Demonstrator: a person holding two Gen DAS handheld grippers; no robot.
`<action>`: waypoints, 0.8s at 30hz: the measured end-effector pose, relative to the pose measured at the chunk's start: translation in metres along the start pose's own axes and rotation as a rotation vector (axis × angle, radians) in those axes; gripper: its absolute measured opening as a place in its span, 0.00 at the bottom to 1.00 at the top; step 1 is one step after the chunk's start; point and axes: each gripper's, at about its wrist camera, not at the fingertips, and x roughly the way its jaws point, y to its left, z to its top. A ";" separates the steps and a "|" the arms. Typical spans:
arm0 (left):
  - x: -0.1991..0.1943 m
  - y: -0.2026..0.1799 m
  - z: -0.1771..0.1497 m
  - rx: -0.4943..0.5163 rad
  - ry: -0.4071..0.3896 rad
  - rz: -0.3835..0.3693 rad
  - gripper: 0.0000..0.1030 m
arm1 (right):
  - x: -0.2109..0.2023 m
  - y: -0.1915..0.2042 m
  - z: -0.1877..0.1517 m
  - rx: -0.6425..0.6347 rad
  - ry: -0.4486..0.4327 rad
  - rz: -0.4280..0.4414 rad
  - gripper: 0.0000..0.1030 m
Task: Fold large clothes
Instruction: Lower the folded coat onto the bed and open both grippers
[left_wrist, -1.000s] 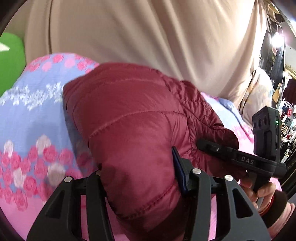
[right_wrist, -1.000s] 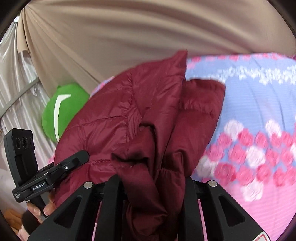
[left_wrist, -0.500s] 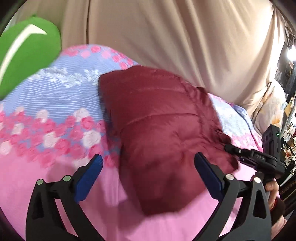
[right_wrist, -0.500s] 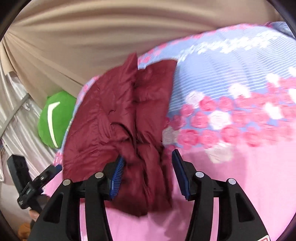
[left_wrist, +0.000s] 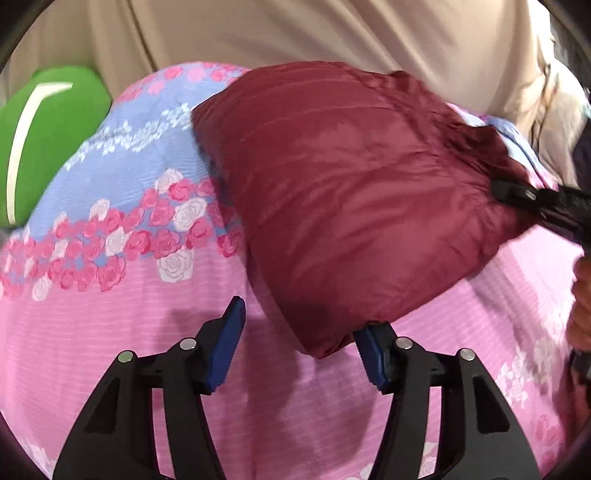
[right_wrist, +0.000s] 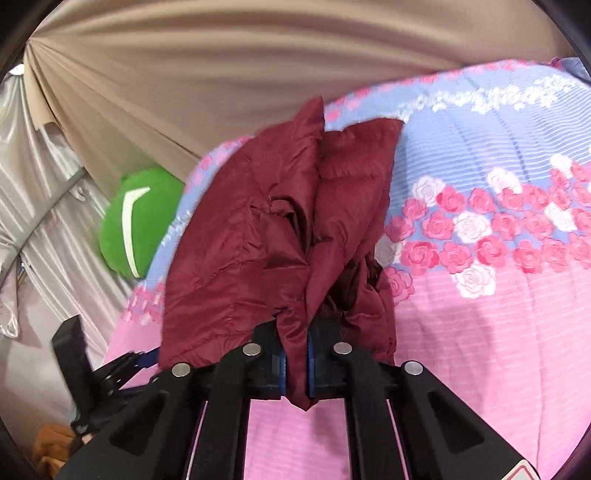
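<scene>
I see the maroon puffer jacket (left_wrist: 351, 199) folded on the pink floral bedspread (left_wrist: 110, 332). My right gripper (right_wrist: 295, 363) is clamped on its bunched edge; my left gripper (left_wrist: 299, 347) is spread apart, one corner hanging between its fingers.

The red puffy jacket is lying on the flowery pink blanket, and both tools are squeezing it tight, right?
Not quite. Only the right tool is squeezing the red puffy jacket; the right wrist view shows it pinching the fabric. In the left wrist view the left tool is open, only near the jacket's corner. The jacket does lie on the flowery pink blanket.
</scene>
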 end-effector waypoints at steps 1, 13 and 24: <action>0.001 0.001 -0.001 0.002 0.004 0.007 0.54 | -0.001 0.001 -0.004 -0.001 -0.001 -0.006 0.06; 0.005 -0.008 -0.011 0.039 0.006 0.102 0.54 | 0.021 -0.033 -0.024 0.087 0.100 -0.036 0.16; -0.057 -0.051 0.027 -0.021 -0.171 0.144 0.71 | -0.009 0.058 -0.026 -0.303 -0.027 -0.226 0.05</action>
